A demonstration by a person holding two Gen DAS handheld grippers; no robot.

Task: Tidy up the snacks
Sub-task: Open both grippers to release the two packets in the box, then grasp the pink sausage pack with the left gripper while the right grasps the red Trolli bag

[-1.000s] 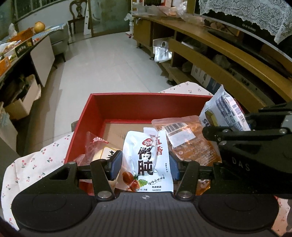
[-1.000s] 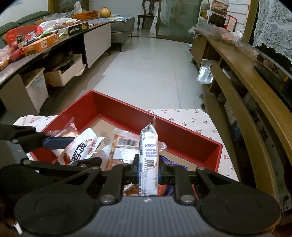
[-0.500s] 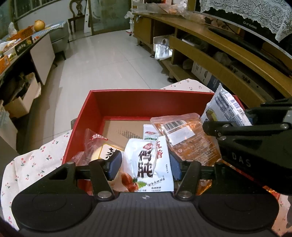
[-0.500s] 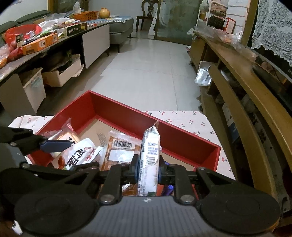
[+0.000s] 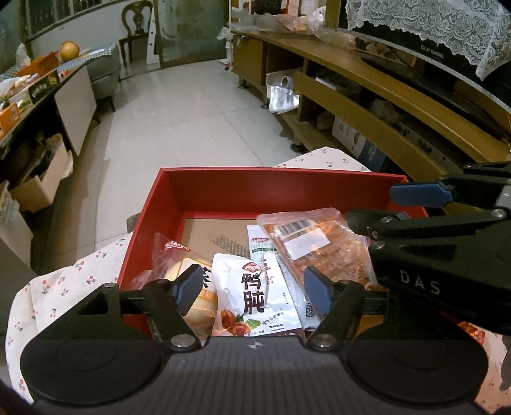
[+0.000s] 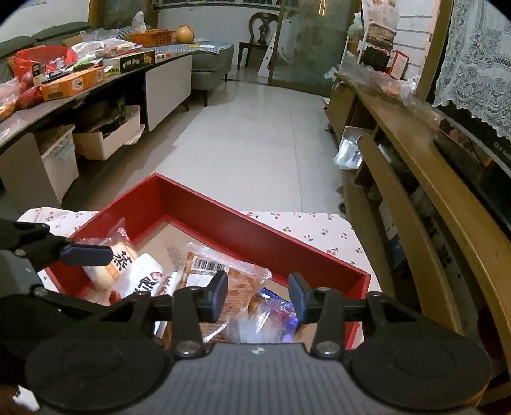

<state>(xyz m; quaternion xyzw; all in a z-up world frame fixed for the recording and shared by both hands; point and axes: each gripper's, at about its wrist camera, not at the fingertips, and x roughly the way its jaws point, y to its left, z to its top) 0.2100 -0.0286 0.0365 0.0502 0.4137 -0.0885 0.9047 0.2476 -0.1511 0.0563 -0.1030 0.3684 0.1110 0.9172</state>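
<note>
Opening, both grippers' fingers (image 5: 188, 285) (image 6: 217, 293) clear the snack packets (image 5: 252, 293).

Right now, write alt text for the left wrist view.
The left gripper hangs with jaws opening over a white snack packet lying in a red box among other snack bags. The right gripper reaches in from the right, over an orange packet.

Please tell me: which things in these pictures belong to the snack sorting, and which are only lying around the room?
Job: red box; white packet; orange packet; bun packet; left tongs, right tongs, both opening.

Lying about: chair; round fruit; orange carton.
</note>
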